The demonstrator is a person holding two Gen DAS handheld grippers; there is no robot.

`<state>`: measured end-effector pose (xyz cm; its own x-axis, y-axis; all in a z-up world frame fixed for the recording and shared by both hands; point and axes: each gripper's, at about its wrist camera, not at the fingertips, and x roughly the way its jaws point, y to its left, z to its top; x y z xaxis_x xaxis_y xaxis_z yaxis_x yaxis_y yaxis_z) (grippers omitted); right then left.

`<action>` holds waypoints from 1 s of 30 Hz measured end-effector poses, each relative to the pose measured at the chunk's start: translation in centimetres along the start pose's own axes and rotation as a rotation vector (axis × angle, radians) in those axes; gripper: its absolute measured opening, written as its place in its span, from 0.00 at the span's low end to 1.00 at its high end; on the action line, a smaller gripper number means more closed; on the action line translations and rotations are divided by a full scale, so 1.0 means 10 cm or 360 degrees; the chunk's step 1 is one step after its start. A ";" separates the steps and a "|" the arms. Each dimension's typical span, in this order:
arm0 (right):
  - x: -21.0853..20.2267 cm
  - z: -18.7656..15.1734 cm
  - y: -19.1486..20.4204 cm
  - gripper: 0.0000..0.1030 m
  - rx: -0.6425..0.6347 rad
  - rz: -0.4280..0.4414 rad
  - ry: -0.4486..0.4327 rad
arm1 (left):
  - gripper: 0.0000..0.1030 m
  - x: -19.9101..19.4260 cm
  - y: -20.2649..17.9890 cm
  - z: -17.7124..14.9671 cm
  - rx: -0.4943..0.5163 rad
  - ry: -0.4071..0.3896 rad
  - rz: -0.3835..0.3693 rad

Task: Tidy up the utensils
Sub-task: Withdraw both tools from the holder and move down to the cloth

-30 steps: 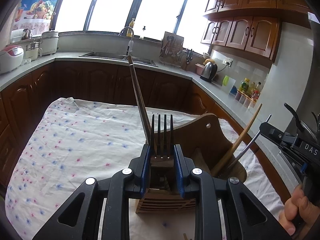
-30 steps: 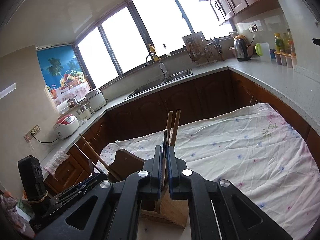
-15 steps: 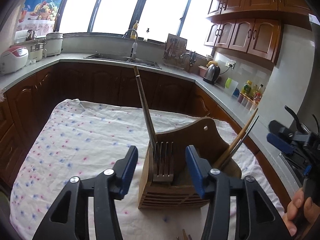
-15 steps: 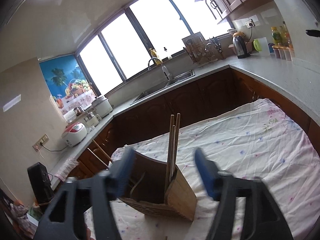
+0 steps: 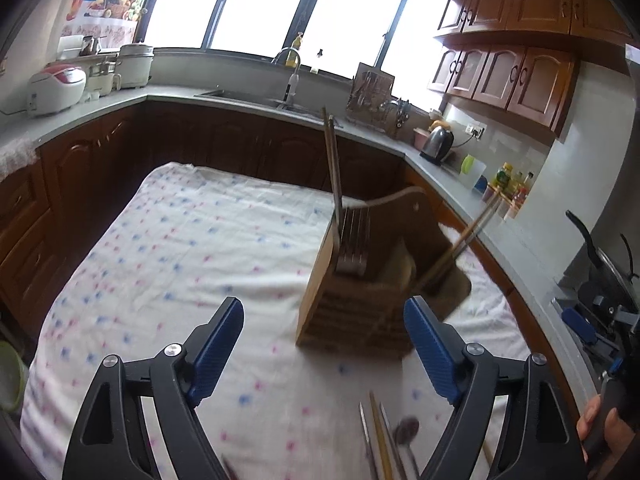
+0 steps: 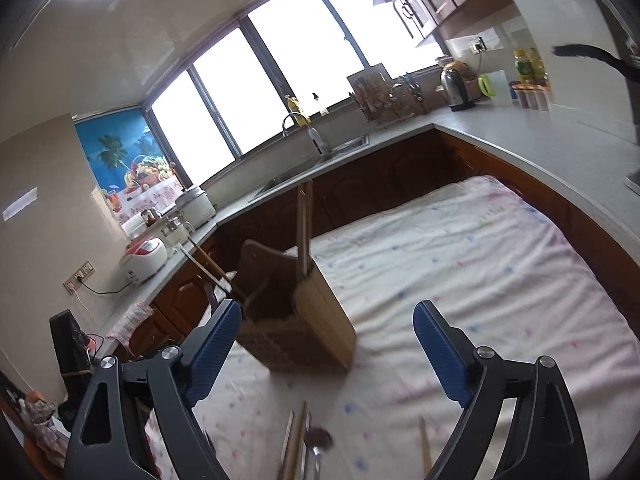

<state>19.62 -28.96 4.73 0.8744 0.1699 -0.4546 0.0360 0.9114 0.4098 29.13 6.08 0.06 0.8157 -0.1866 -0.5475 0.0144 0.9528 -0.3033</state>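
**Both grippers wide and empty before the wooden holder**

At the bottom of the left wrist view the left gripper (image 5: 323, 354) stood spread wide, its blue pads far apart and holding nothing. Between its arms, at the lower edge, a few loose utensils (image 5: 382, 446) lay blurred on the flowered cloth (image 5: 192, 248); their kinds could not be told apart, beyond a dark rounded end among thin shafts. In the lower right corner a hand (image 5: 604, 436) gripped a dark handle.

The right gripper (image 6: 327, 350) was likewise wide and empty, low in the right wrist view, with the same loose utensils (image 6: 300, 446) lying blurred between its arms.

Beyond the left gripper's pads, right of centre, stood the wooden utensil holder (image 5: 348, 316) on the cloth. A fork (image 5: 353, 240) stood tines up in its left compartment, a pair of chopsticks (image 5: 332, 164) rose nearly upright beside it, and two slanted handles (image 5: 468, 236) leaned out toward the right.

In the right wrist view the holder (image 6: 316, 316) sat left of centre, chopsticks (image 6: 303, 232) rising from its near corner.

Farther off, across the upper part of the frame, ran the counter (image 5: 248, 106) with its sink under bright windows (image 5: 256, 4), and a kettle (image 5: 437, 145) at right.
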 end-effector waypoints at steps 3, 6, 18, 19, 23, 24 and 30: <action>-0.17 -0.15 -0.07 0.87 0.0008 -0.0036 0.0034 | 0.80 -0.17 0.01 -0.10 -0.0005 0.0030 -0.0008; -0.33 -0.31 -0.14 0.87 0.0023 -0.0061 0.0053 | 0.80 -0.35 0.01 -0.24 -0.0007 0.0063 -0.0014; -0.73 -0.83 -0.34 0.87 0.0069 -0.0158 0.0127 | 0.80 -0.77 -0.05 -0.66 -0.0005 0.0160 -0.0053; -0.75 -0.86 -0.36 0.87 0.0073 -0.0161 0.0129 | 0.80 -0.79 -0.06 -0.69 -0.0001 0.0167 -0.0055; -0.80 -0.92 -0.38 0.87 0.0076 -0.0170 0.0131 | 0.80 -0.80 -0.12 -0.77 0.0015 0.0198 -0.0054; -0.81 -0.94 -0.38 0.87 0.0074 -0.0172 0.0134 | 0.80 -0.82 -0.13 -0.79 0.0020 0.0203 -0.0056; -0.79 -1.00 -0.36 0.87 0.0039 -0.0177 0.0159 | 0.79 -0.84 -0.23 -0.85 0.0044 0.0227 -0.0062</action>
<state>7.75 -29.87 -1.02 0.8116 0.1059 -0.5745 0.1430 0.9175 0.3711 17.33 3.40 -1.28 0.7236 -0.2538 -0.6418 0.0618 0.9500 -0.3059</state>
